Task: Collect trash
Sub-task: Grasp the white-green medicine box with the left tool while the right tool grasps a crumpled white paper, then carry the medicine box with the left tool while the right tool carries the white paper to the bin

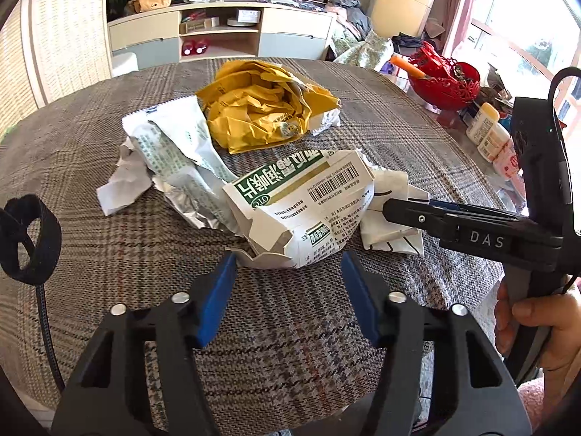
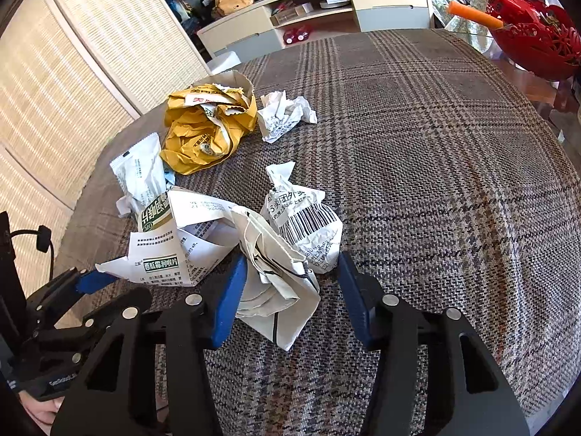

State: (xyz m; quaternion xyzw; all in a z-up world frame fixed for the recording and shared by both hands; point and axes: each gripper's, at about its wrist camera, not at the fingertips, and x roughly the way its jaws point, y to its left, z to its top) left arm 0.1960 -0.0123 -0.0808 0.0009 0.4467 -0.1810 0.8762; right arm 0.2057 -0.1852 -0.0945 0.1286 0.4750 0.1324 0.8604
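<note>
Where plaid ends, red basket [image 2: 537, 47] with orange stick [image 2: 474, 13].

Both my cams sit right behind their blue fingers, tilted down at the table [image 1: 90, 254] from close up. Left one faces the white box [image 1: 301, 210], right one sits further right, over the paper bag [image 2: 279, 290]. Both catch the box, the yellow wrapper [image 1: 261, 109] and the far cabinet [image 1: 221, 29].

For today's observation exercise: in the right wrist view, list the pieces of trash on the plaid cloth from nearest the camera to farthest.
White paper bag between the claw's fingers → barcode receipt ball → yellow crumpled wrapper → small crumpled white paper.
</note>
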